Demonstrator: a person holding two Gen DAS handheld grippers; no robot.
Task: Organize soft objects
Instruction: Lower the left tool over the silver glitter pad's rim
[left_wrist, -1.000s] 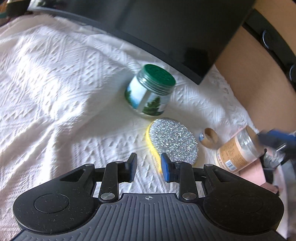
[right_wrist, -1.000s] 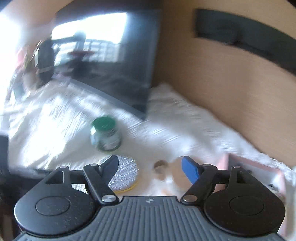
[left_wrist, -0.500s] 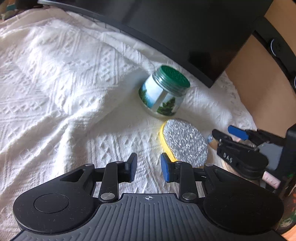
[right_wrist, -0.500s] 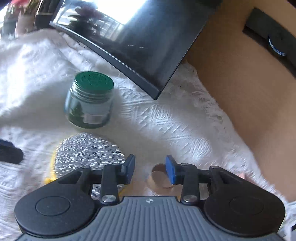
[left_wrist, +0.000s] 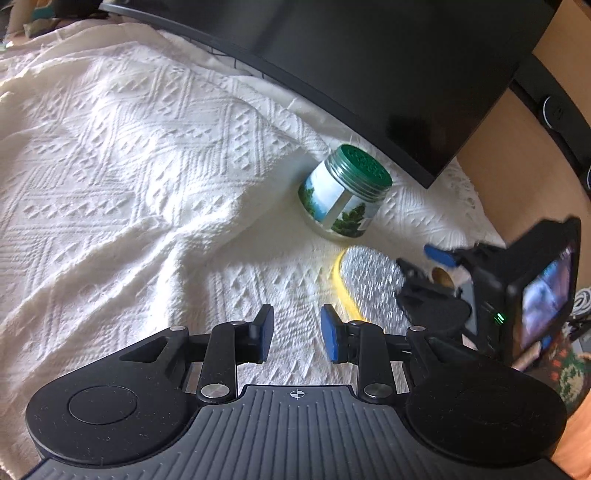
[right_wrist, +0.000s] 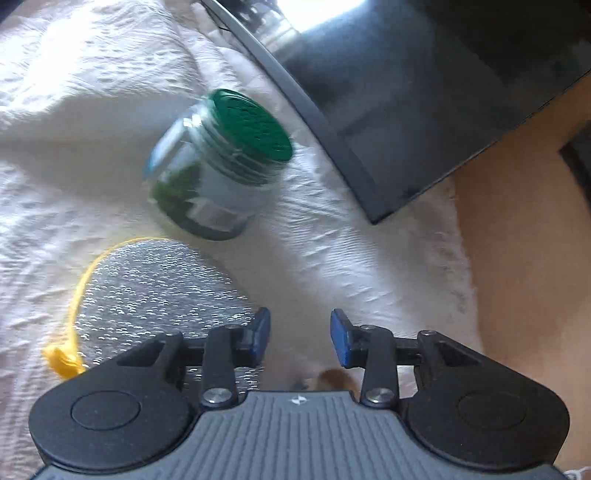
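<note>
Altogether two claws show, one jar, one round scrubbing pad, one small brown ring and one dark screen.

The left claw (left_wrist: 297, 334) hangs over the white cloth (left_wrist: 129, 177) with its two blue pads set narrowly apart and only bare cloth between them. The right claw (right_wrist: 299, 338) is closing, its blue pads also a narrow gap apart, with nothing pinched between them; white cloth shows through the gap. In the left wrist view the right claw comes in from the right edge, its tips over the far rim of the pad.

The scrubbing pad (right_wrist: 155, 284) is a flat disc, its top a glittering silver mesh, its edge a soft yellow band, with a yellow loop or tag (right_wrist: 61, 360) sticking out at one side. It lies on the cloth just in front of the jar and just beside the right claw's left-hand finger, which overlaps its near edge in the right wrist view.

The jar (left_wrist: 345, 195) is squat clear glass with a ribbed neck, a green perforated lid and a label printed with trees and sky. It stands on the cloth, close under the corner of the screen.

The small brown ring (left_wrist: 441, 277) looks like a short roll; it sits beyond the pad, partly hidden by the right claw.

The cloth is thick and white, woven in raised diamonds and zigzags, rumpled into folds, with a lacy edge at the far side. The screen (left_wrist: 388, 66) is glossy, black and flat-fronted with a thin rim. A smooth tan wall (right_wrist: 524, 258) rises behind.
</note>
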